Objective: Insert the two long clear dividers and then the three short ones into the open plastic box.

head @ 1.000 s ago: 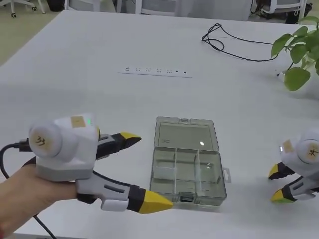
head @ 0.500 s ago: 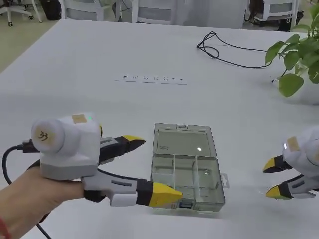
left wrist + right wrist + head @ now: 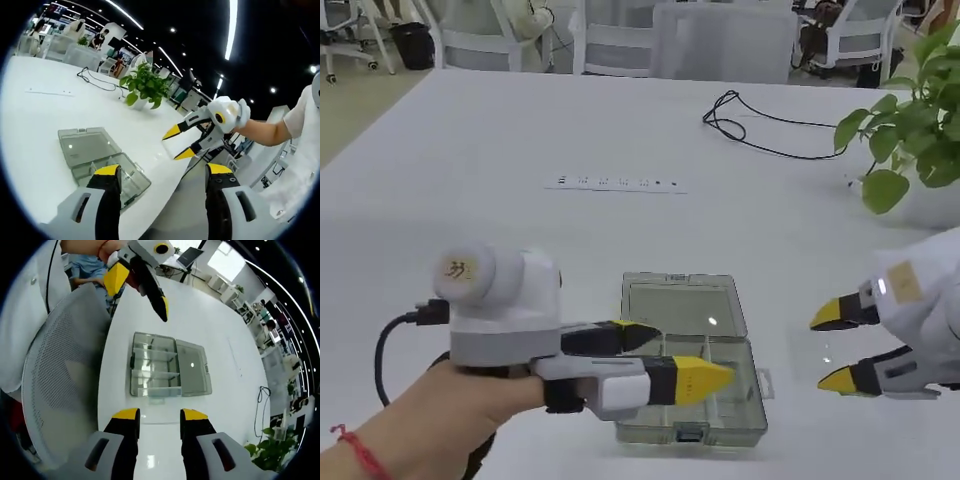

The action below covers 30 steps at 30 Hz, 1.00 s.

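Your left gripper [image 3: 682, 356] holds its jaws open and empty, overlapping the open box [image 3: 682, 306] at lower centre of the head view. Your right gripper [image 3: 825, 350], at the right edge, gapes empty too. Dividers [image 3: 155, 353] stand inside the box.

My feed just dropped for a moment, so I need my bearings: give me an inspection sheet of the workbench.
Surface: white table, glossy.
Job's things: plastic box open, lid laid flat behind it; clear dividers stand inside, count hard to tell.
Clutter: power strip beyond the box.
Grippers: left gripper open, holding nothing, near the box's left side; right gripper open, holding nothing, right of the box.
Cables: black cable looped near the far edge; gripper lead trails from the left gripper.
Surroundings: potted plant at far right; chairs beyond the table.
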### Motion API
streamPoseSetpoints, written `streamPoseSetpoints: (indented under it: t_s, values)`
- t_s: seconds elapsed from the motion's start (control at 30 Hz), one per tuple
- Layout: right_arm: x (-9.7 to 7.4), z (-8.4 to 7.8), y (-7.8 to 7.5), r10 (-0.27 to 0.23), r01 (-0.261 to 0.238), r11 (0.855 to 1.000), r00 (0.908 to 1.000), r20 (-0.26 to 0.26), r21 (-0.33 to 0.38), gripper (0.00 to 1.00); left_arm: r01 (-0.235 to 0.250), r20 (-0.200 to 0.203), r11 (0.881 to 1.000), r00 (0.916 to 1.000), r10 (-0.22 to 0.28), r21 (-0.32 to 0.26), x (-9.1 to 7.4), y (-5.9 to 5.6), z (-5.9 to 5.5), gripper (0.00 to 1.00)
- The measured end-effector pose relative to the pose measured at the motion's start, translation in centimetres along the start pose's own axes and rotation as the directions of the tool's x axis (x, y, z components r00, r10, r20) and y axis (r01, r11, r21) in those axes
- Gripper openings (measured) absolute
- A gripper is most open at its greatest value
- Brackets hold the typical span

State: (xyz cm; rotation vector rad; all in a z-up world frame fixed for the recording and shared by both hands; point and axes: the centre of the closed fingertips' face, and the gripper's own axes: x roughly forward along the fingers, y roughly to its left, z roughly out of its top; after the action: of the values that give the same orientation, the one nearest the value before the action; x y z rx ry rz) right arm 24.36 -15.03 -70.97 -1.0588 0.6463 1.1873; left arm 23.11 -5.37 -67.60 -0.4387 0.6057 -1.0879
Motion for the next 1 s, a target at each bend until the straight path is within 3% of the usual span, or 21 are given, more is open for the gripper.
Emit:
streamPoseSetpoints:
  t_s: [0.03, 0.2, 0.37, 0.53, 1.0]
  values:
    - [-0.2, 0.5, 0.1, -0.003, 0.003, 1.0, 1.0, 0.004, -0.008, 0.33, 0.018, 0.001, 1.0, 0.9998, -0.018, -0.011, 0.3, -0.4, 0.0, 0.66]
    - [-1.0, 3.0, 0.7, -0.017, 0.017, 0.999, 0.9998, 0.01, -0.05, 0.33, 0.018, -0.007, 0.995, 0.9998, -0.019, -0.099, 1.3, -1.0, -0.3, 0.56]
    - [-1.7, 4.9, 1.0, -0.026, 0.028, 0.998, 0.9994, 0.024, -0.05, 0.33, 0.048, -0.008, 0.986, 0.9987, -0.05, -0.158, 2.3, -2.0, -0.5, 0.46]
    - [-2.0, 5.4, 1.2, -0.041, 0.041, 0.998, 0.9991, 0.01, -0.057, 0.33, 0.06, 0.001, 0.972, 0.9981, -0.061, -0.226, 3.0, -2.4, -0.7, 0.36]
    - [-2.6, 6.7, 2.1, -0.034, 0.035, 0.998, 0.9993, 0.016, -0.053, 0.33, 0.096, -0.015, 0.959, 0.9945, -0.104, -0.268, 3.6, -3.6, -1.5, 0.13]
